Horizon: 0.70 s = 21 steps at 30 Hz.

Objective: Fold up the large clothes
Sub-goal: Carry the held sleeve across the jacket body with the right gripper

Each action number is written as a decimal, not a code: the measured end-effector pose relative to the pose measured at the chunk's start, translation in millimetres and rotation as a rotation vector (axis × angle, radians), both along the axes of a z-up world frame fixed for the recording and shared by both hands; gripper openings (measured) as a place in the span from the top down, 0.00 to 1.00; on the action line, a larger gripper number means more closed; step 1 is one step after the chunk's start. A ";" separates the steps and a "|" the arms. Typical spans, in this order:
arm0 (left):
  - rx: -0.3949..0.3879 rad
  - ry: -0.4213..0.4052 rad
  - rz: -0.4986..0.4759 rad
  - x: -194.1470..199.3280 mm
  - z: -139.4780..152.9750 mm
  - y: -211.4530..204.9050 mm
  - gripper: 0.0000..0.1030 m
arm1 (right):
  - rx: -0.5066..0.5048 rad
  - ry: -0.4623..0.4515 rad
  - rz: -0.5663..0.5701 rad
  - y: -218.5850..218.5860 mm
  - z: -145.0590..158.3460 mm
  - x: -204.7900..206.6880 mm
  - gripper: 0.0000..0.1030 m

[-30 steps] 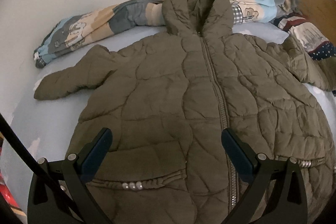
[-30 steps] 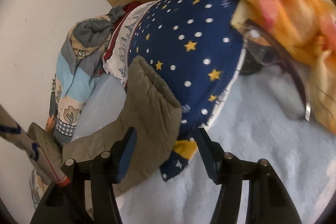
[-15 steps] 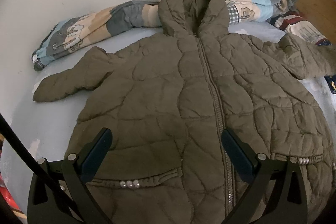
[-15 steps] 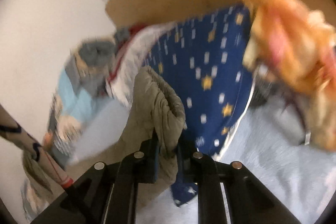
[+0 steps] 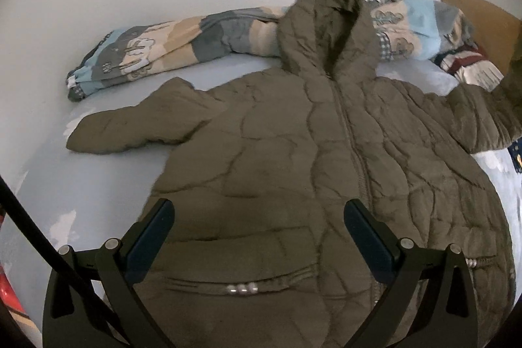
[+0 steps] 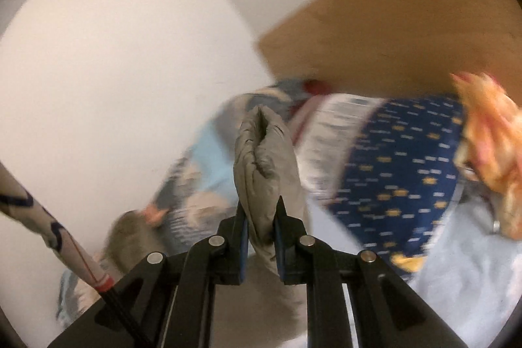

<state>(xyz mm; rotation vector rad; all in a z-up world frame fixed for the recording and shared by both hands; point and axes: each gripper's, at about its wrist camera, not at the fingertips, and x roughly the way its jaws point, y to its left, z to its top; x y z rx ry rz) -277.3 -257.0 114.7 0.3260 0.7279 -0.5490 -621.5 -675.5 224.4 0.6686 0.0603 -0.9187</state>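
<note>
An olive quilted hooded jacket (image 5: 293, 158) lies front up on the pale blue bed sheet (image 5: 98, 191), zipper closed, hood toward the wall. Its left sleeve (image 5: 130, 129) lies flat. Its right sleeve (image 5: 483, 116) rises off the bed at the right edge of the left wrist view. My left gripper (image 5: 257, 227) hovers open over the jacket's lower front, holding nothing. My right gripper (image 6: 261, 217) is shut on the cuff of the right sleeve (image 6: 264, 165), which stands up between its pads, lifted above the bed.
A rolled patchwork blanket (image 5: 182, 44) lies along the white wall behind the hood. A dark blue star-print pillow (image 6: 398, 172) and an orange cloth (image 6: 489, 132) sit near the wooden headboard (image 6: 391, 31). A patterned pole (image 6: 52, 227) crosses the lower left.
My right gripper closed on the sleeve cuff and lifted it up off the bed. The left gripper drew back slightly, staying open.
</note>
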 end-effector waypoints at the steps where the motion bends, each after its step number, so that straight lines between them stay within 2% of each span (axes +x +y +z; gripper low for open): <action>1: -0.006 0.002 0.008 2.5 1.9 4.6 0.00 | -0.015 -0.006 0.043 12.8 7.6 14.7 0.86; 5: -0.045 0.009 0.051 15.4 11.2 29.9 0.00 | -0.067 0.001 0.213 71.0 26.4 77.6 0.86; 11: -0.075 0.016 0.109 32.4 18.7 62.7 0.00 | -0.097 0.050 0.429 151.9 15.8 173.3 0.86; 15: -0.110 0.037 0.146 43.9 24.3 83.4 0.00 | -0.031 0.080 0.549 194.2 -21.6 245.9 0.86; 17: -0.121 0.037 0.163 47.8 26.4 91.7 0.00 | -0.006 0.129 0.594 211.4 -43.4 279.2 0.86; 21: -0.114 0.059 0.175 54.5 22.7 98.6 0.00 | 0.081 0.240 0.675 239.2 -108.1 343.7 0.86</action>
